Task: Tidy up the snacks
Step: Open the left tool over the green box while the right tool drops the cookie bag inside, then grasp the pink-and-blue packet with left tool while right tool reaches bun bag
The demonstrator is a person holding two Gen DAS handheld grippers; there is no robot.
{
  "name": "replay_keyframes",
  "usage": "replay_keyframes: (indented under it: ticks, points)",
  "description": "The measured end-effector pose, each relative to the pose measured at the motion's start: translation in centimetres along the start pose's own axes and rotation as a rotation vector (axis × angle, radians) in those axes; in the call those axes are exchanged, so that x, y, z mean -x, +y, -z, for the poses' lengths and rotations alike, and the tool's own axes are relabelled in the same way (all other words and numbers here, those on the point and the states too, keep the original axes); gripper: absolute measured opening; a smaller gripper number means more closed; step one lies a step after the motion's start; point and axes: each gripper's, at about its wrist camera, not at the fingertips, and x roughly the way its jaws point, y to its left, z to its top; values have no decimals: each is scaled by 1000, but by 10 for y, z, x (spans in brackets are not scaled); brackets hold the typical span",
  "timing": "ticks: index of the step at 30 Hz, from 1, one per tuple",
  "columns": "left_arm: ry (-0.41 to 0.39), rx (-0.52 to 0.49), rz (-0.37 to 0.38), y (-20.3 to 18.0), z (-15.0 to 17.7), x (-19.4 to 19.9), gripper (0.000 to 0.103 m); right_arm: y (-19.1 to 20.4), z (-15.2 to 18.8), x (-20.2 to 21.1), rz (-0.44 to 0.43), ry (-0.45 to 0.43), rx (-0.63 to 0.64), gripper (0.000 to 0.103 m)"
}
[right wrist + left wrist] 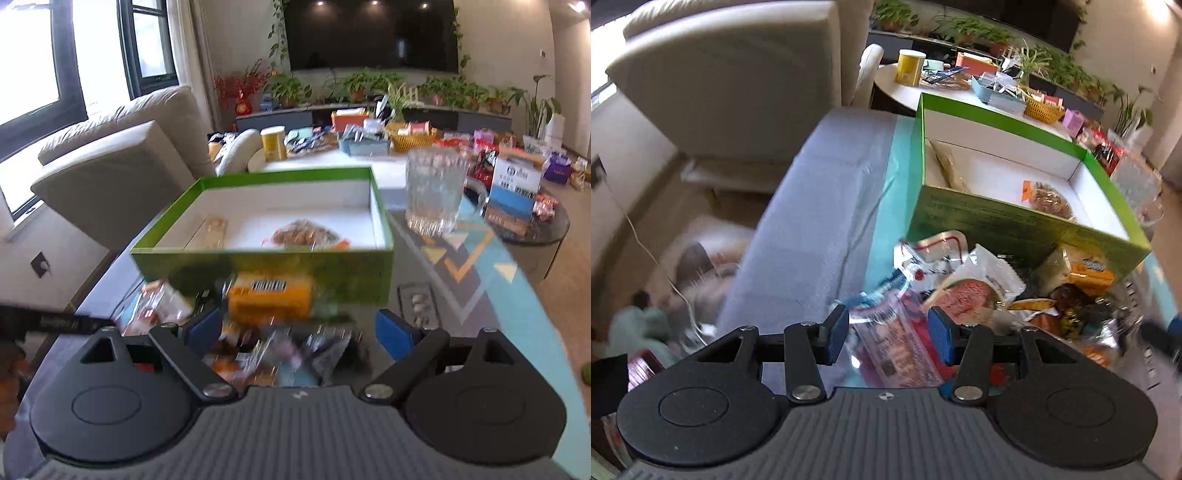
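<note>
A green box (997, 221) (258, 269) with a white inside stands open on the table. In it lie a long pale packet (947, 166) (212, 230) and a bag of brown nuts (1049, 199) (303, 232). A loose pile of snacks lies in front of the box: a pink and blue packet (894, 343), a white packet with a pink round (971, 291), an orange packet (1089, 273) (269, 299). My left gripper (889, 335) hangs over the pink and blue packet, pads apart and not pressing it. My right gripper (300, 332) is wide open above the blurred pile.
A clear glass mug (432, 192) (1137, 184) stands right of the box. A beige sofa (738, 92) (129, 166) is on the left. Behind, a round white table carries a yellow can (910, 66) (274, 142), baskets and more snacks. Floor clutter lies at lower left.
</note>
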Motion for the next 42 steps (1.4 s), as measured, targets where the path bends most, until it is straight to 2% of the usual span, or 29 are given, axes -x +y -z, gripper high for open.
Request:
replay_keyframes:
  ticks: [3,8,10,15,20,24,26,42]
  points:
    - [27,18,-2,-1,3,-4,45,1,13,3,-62,28,-9,85]
    - [20,34,-12,-4,8,-7,53,6,31,1,-243,95,-65,85]
    - [19,39,-13,-3,9,-6,54,14,37,-2,-273,122,-47,85]
    - [34,67,-3,1,11,-5,54,34,44,-10,-265,167,42,85]
    - [64,95,16,1,14,-3,54,34,44,-13,-276,189,29,85]
    - [57,57,26,-5,18,-1,56,31,46,-14,-277,189,23,85]
    - [66,40,9,-7,19,-4,58,31,48,-15,-272,196,26,85]
    - [71,113,29,3,21,-2,62,45,54,-16,-274,212,103,85]
